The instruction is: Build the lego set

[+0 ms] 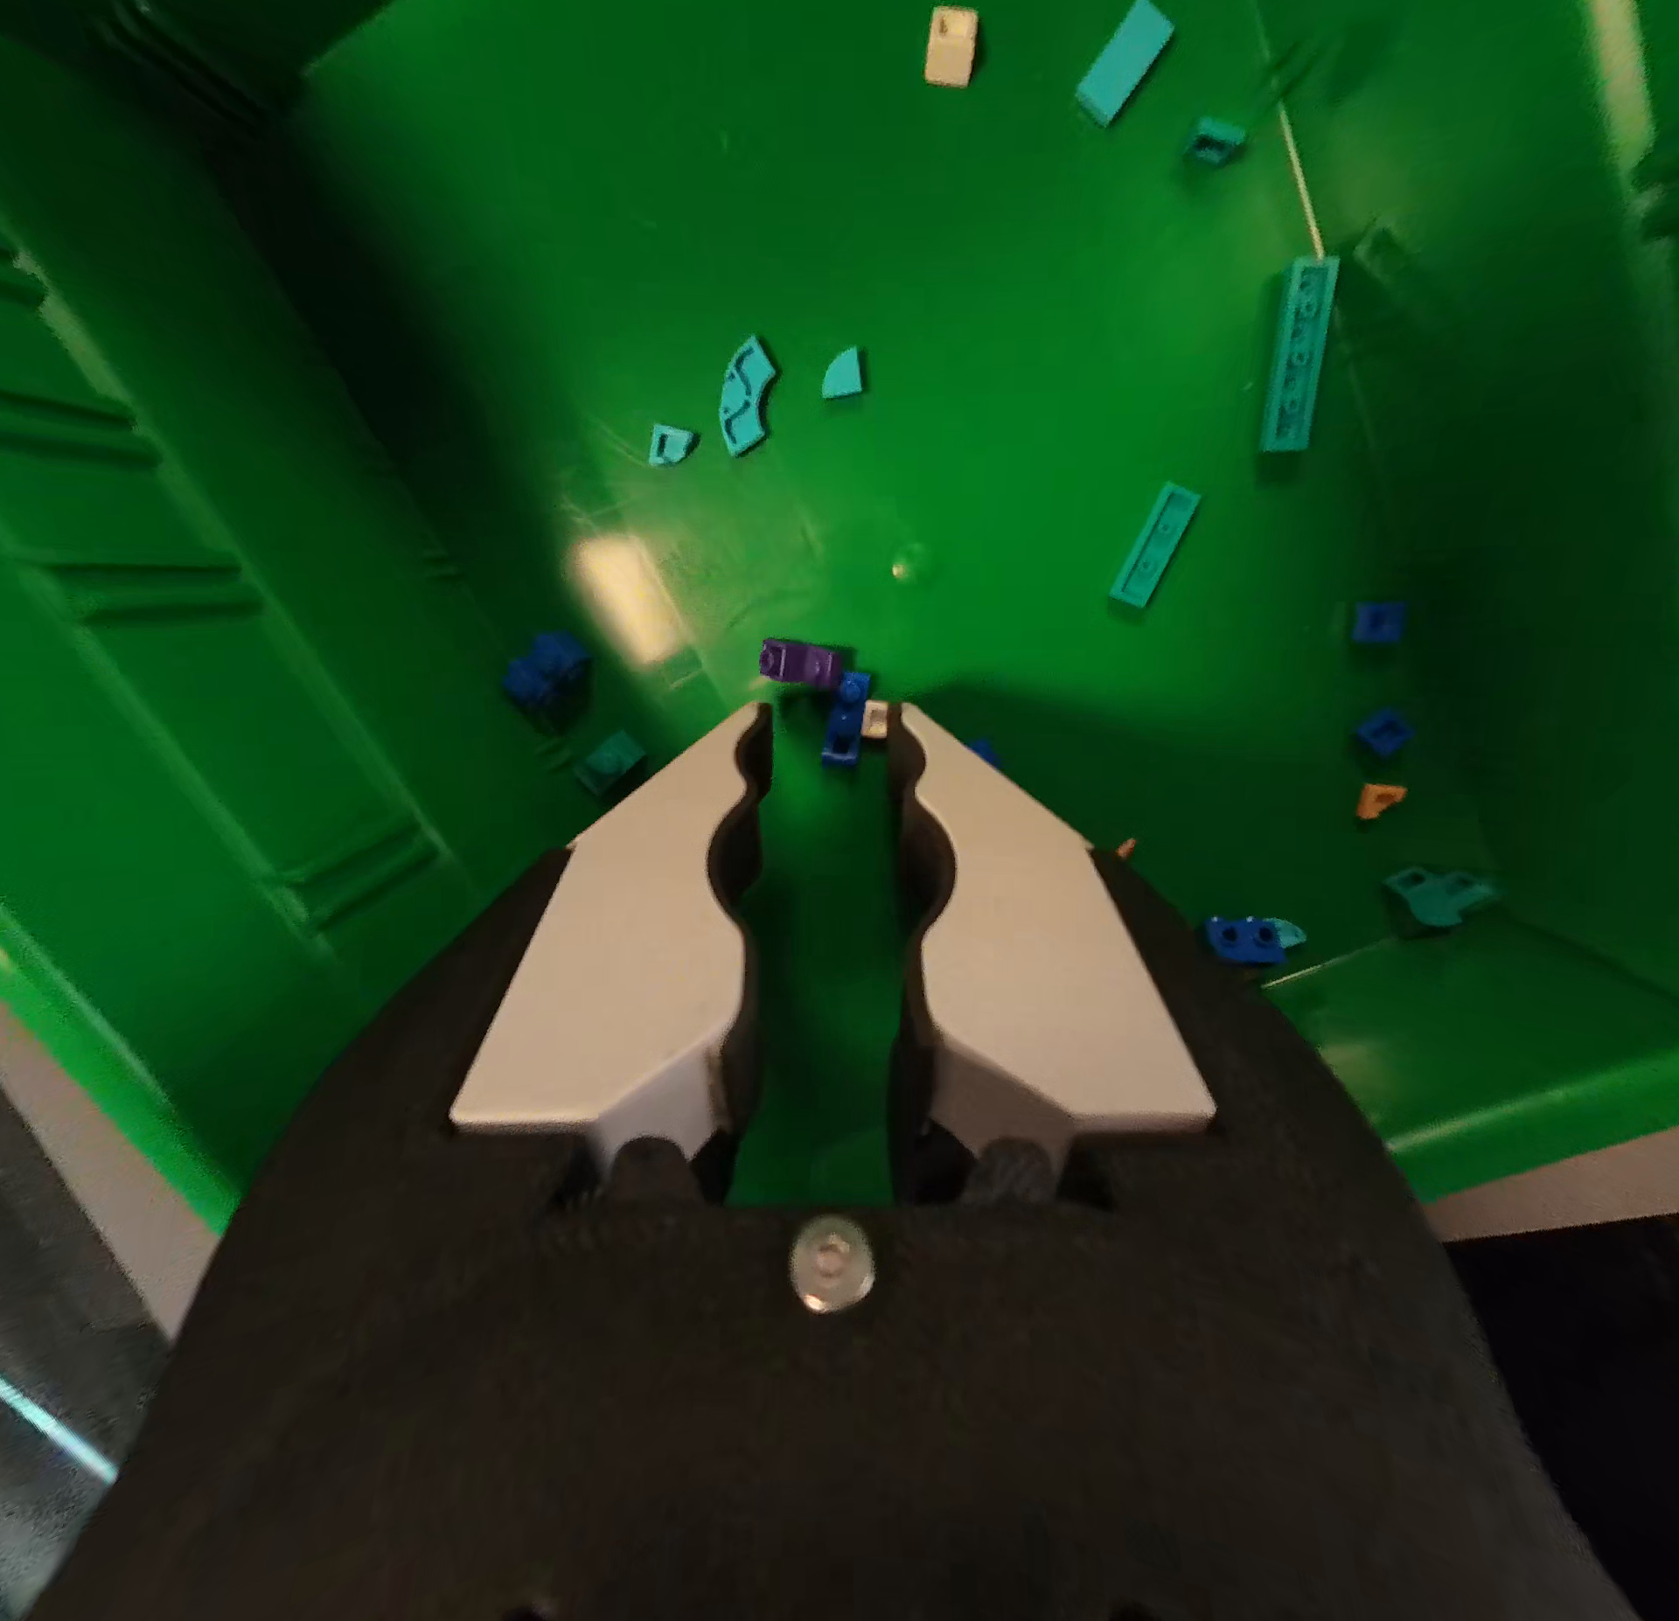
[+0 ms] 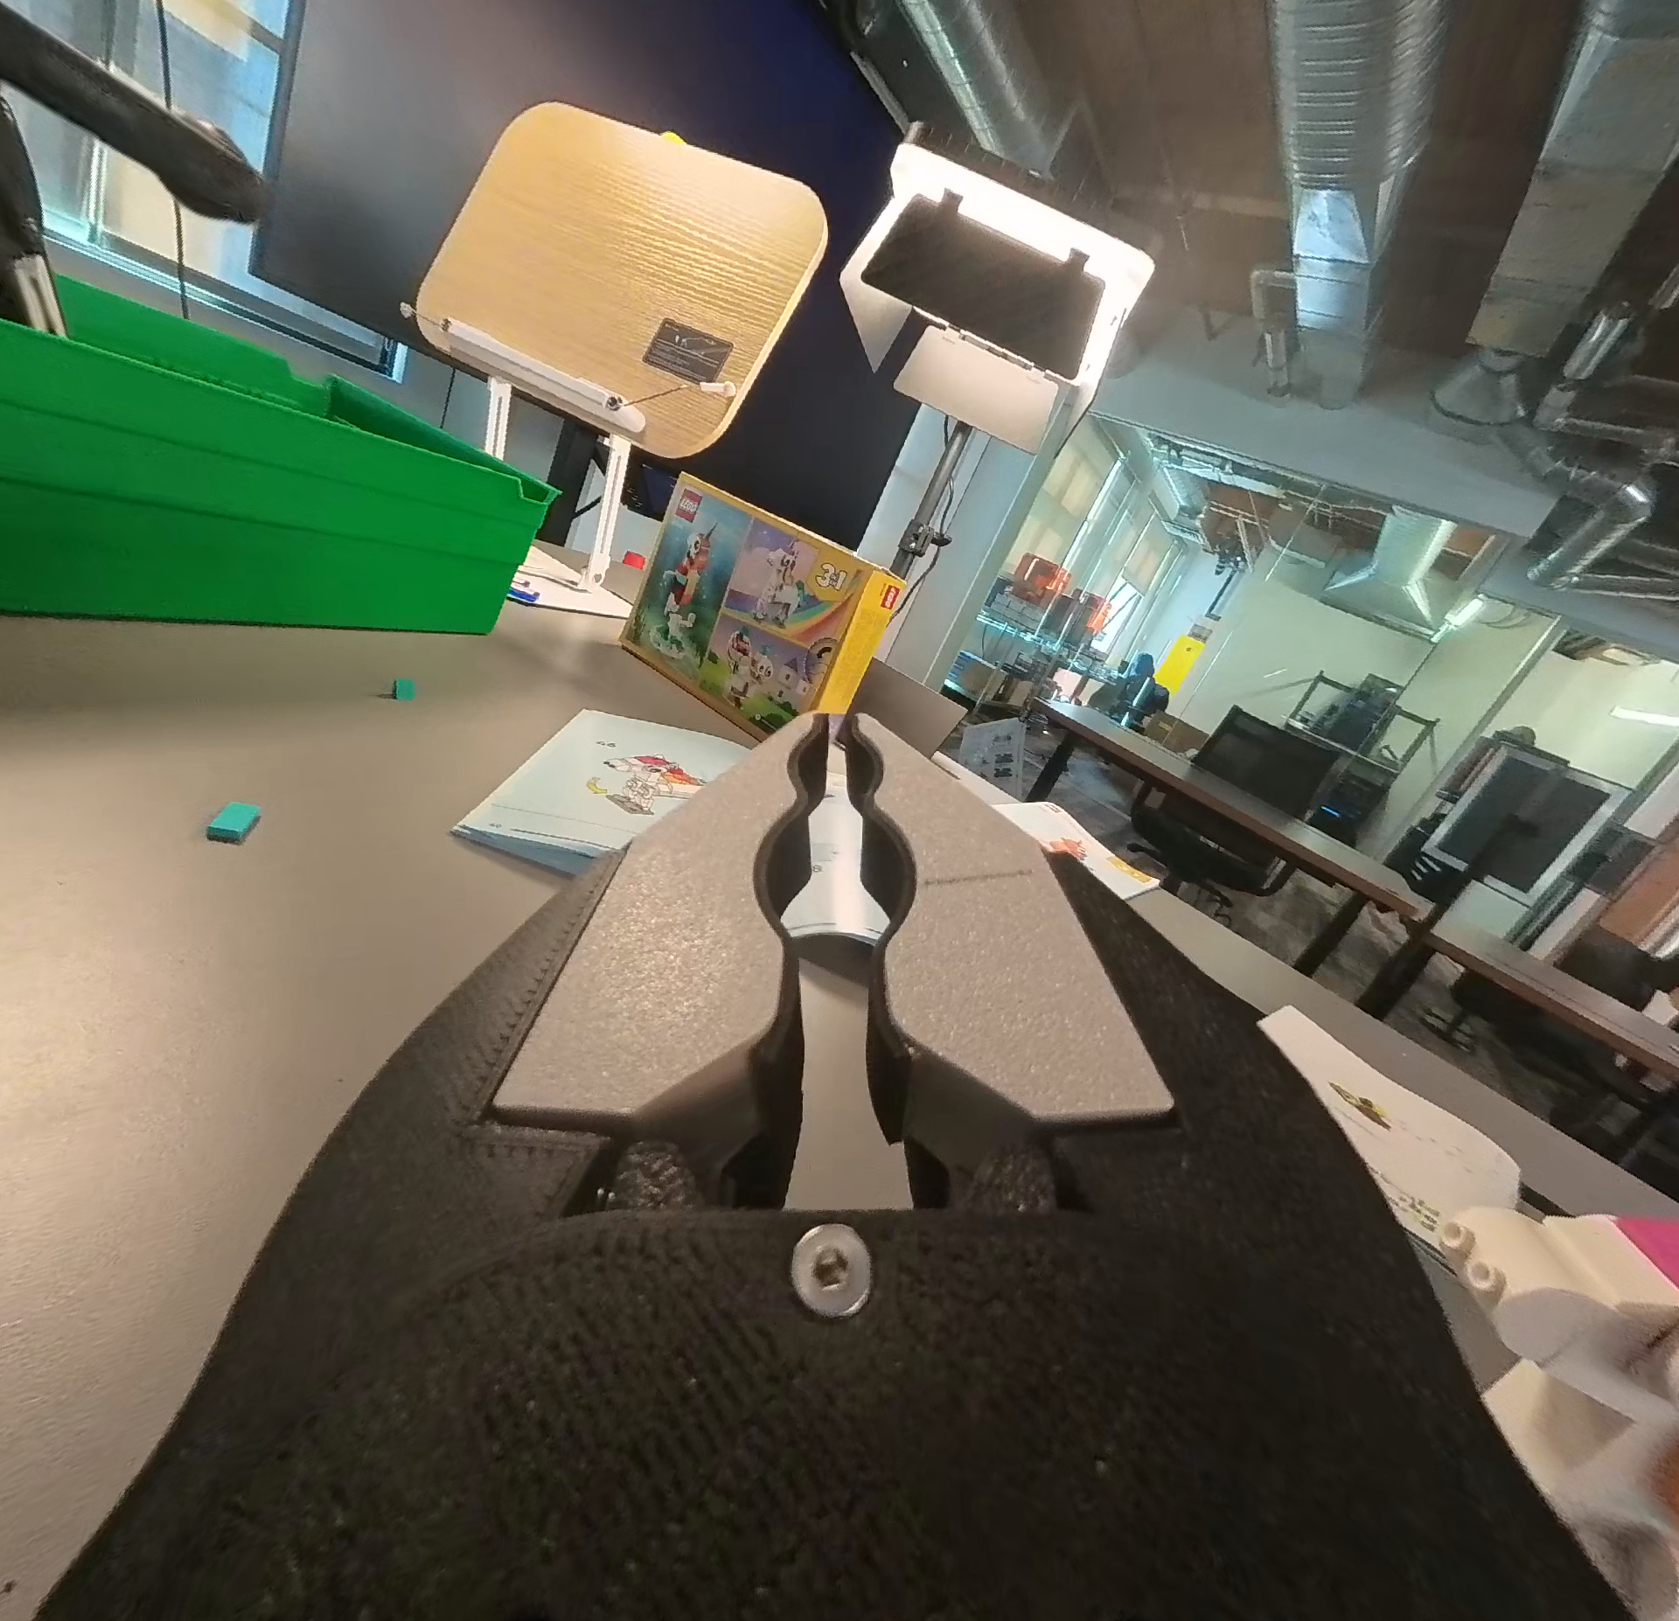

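Note:
In the left wrist view, my left gripper (image 1: pixel 836 714) is open and reaches down into a green bin (image 1: pixel 454 260). A small blue plate (image 1: pixel 845 728) lies on the bin floor between the fingertips, closer to the right finger. A purple brick (image 1: pixel 799 662) lies just beyond the tips, and a tiny pale piece (image 1: pixel 874 721) sits by the right fingertip. In the right wrist view, my right gripper (image 2: pixel 836 723) hovers low over the grey table (image 2: pixel 182 987). Its jaws are nearly together, with nothing visible between them. A white and pink partial build (image 2: pixel 1544 1287) sits at the lower right.
Several teal plates (image 1: pixel 1299 351), a teal curved piece (image 1: pixel 747 396), a cream piece (image 1: pixel 951 45) and blue bricks (image 1: pixel 548 676) lie scattered in the bin. On the table are the green bin (image 2: pixel 273 505), the set's box (image 2: pixel 763 614), a booklet (image 2: pixel 591 796) and two teal pieces (image 2: pixel 234 822).

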Available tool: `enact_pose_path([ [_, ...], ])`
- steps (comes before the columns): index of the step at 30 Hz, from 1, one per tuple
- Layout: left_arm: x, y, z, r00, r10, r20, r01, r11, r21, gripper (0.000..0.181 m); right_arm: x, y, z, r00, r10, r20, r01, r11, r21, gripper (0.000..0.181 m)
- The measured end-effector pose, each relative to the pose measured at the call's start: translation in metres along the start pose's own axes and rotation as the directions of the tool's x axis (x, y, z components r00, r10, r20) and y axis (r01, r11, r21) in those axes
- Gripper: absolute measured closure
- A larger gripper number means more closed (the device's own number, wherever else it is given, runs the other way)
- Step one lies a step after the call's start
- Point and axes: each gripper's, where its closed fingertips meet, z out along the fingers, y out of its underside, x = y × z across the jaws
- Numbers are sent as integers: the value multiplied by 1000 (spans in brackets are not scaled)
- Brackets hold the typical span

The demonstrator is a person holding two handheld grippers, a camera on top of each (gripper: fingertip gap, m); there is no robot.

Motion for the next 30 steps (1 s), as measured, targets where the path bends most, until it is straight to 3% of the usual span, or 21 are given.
enact_pose_path([
  [1, 1, -1, 0, 1000, -17, -11, 17, 1000, 6, 157, 0, 0, 0, 1000, 2, 3, -2, 1000, 1, 180],
  [17, -3, 12, 0, 997, -78, -15, 77, 994, -84, 163, -8, -3, 0, 999, 9, 47, -10, 1000, 14, 181],
  [30, -2, -2, 1, 992, -105, -74, 104, 994, -18, 166, -13, -3, 0, 998, -7, 64, 6, 1000, 14, 180],
])
